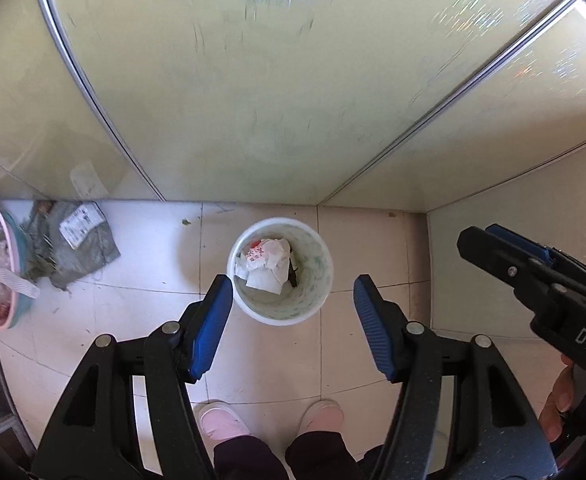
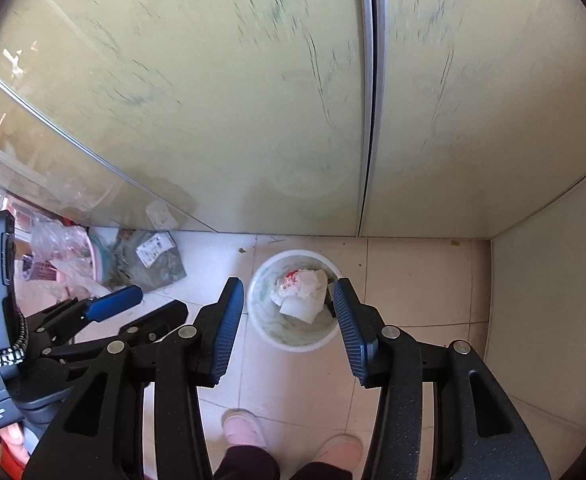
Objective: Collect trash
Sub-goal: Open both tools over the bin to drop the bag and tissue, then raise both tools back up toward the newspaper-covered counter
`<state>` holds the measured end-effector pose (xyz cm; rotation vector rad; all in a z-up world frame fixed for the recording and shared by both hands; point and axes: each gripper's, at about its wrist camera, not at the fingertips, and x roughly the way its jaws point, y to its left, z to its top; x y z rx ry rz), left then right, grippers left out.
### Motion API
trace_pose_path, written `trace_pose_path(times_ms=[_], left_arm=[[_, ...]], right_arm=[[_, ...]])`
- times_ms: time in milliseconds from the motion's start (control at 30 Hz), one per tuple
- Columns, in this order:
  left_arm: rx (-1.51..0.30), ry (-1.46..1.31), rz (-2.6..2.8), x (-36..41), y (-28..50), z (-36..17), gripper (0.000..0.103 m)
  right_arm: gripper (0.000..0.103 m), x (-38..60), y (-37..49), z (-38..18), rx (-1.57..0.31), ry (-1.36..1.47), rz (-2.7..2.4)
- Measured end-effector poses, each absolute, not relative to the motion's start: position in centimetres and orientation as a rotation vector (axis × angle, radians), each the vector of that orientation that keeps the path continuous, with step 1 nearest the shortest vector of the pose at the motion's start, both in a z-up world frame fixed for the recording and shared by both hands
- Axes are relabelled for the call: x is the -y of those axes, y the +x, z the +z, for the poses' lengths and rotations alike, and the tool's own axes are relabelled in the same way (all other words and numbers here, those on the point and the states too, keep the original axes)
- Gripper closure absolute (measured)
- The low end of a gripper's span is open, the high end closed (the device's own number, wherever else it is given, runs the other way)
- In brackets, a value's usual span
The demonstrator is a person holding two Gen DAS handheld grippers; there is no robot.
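A white round bin (image 1: 281, 308) stands on the tiled floor against the glass wall. Crumpled white paper with red print (image 1: 267, 262) lies inside it, next to a dark object. My left gripper (image 1: 291, 296) is open and empty, held high above the bin. My right gripper (image 2: 289, 300) is open and empty too, above the same bin (image 2: 293, 340), whose paper (image 2: 303, 290) shows between its fingers. The right gripper also shows at the right of the left wrist view (image 1: 505, 252).
A grey bag with a white label (image 1: 81, 240) lies on the floor to the left, beside a pink and teal basin (image 1: 9, 276) holding clear plastic. Frosted glass panels (image 1: 253, 100) rise behind. A wall (image 1: 533, 248) closes the right. My pink slippers (image 1: 221, 420) stand below.
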<state>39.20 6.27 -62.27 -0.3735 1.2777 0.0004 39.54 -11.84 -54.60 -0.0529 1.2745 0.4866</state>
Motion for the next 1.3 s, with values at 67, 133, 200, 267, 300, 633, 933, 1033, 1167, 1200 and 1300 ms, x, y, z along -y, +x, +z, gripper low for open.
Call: trace_pose_path(times_ms=[67,133,200,267,300,633,933,1033,1167,1200,1300], left_arm=[[-1.258,-0.367,0.005,-6.5,38.8,-59.8,0.041],[-1.235,-0.358,0.009,-6.7,38.3,-56.9,0.041],[-1.219,-0.339,0.032,-6.8,37.9,-53.9,0.041],[-1.193,-0.335,0.032,-6.9,37.4,-50.5,0.041],[-1.179,-0.331,0.033,-7.0,37.1,-48.7,0.041],[-0.986,-0.283,0.01,-7.5,33.5,-30.6,0.041],[-0.799,-0.211,-0.023,-8.6,30.6,-16.3,0.041],[-0.737,-0.184,-0.037,-9.2,29.2,-12.2,0.041],[-0.652,-0.156,-0.032,-9.9,27.3,-8.3,0.035],[-0.632,-0.155,-0.028,-10.2,27.1,-7.5,0.035],[-0.592,-0.154,-0.018,-10.8,26.7,-5.9,0.03]], right_arm=[[0.06,12.0,39.3,-52.7,-1.259,-0.06,0.484],[0.06,12.2,38.9,-50.4,-1.243,-0.054,0.483],[0.06,12.4,38.5,-48.0,-1.23,-0.042,0.486],[0.06,12.6,38.2,-45.2,-1.209,-0.037,0.489],[0.06,12.7,37.9,-43.7,-1.197,-0.038,0.489],[0.06,13.1,34.0,-27.3,-1.02,-0.033,0.499],[0.058,11.4,28.8,-14.3,-0.793,-0.026,0.494],[0.055,10.8,27.2,-10.9,-0.719,-0.02,0.482],[0.054,10.1,25.7,-7.4,-0.631,-0.018,0.466],[0.054,10.1,25.4,-6.7,-0.608,-0.017,0.462],[0.049,9.9,25.1,-5.3,-0.557,-0.017,0.446]])
